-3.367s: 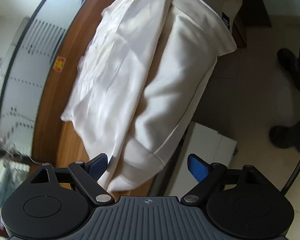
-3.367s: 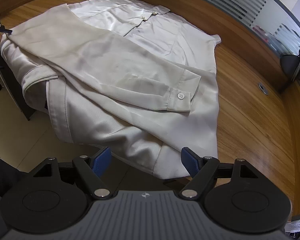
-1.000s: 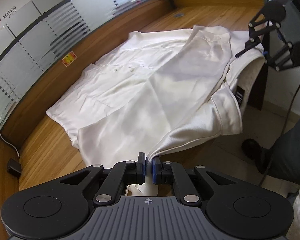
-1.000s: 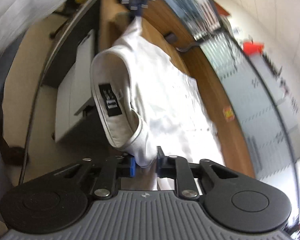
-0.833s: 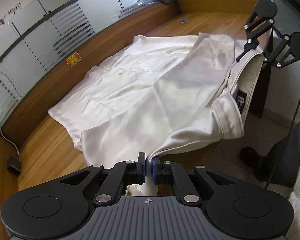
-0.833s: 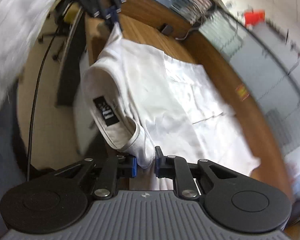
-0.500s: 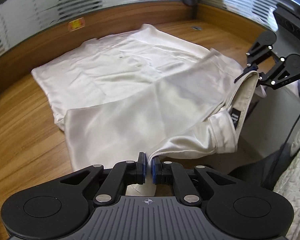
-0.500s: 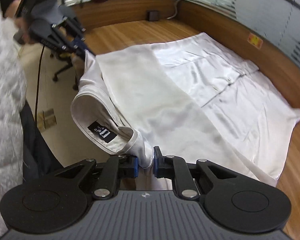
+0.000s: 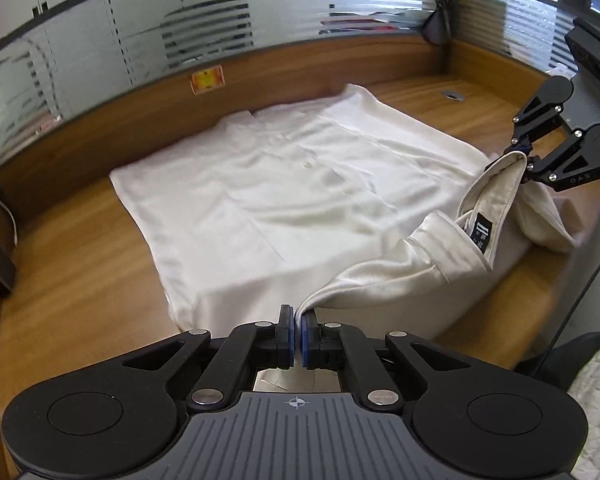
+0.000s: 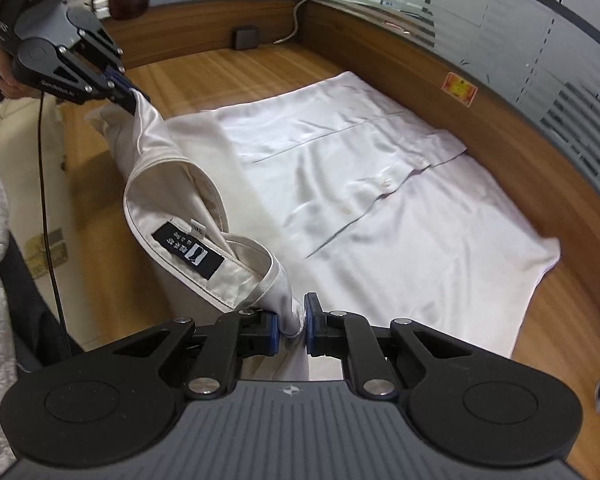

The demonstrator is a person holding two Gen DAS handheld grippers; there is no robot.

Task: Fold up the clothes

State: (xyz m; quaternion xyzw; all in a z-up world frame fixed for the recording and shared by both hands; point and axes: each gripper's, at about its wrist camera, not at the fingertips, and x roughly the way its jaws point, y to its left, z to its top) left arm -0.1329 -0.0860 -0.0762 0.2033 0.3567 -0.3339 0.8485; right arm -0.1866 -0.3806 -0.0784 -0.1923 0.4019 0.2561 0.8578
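Left gripper [image 9: 296, 338]: fingers pinched tight on the near shoulder edge of the white shirt [image 9: 300, 184], lifted just off the worktop [image 9: 80, 280].

Shirt body lies flat, button placket up, hem toward the far edge by the glass partition [image 9: 180, 48]. Collar [image 10: 188, 216] end raised over the near edge, label showing.

Right gripper [image 10: 291, 330]: fingers clamped on a thick bunch of cloth beside the collar.

Judgement: mid-fold. Collar end is held up between both grippers; flat body shows no crosswise fold. Laying over and smoothing remain.

Bright, even daylight — soft shadows, slight motion blur, strong fisheye bending at edges.
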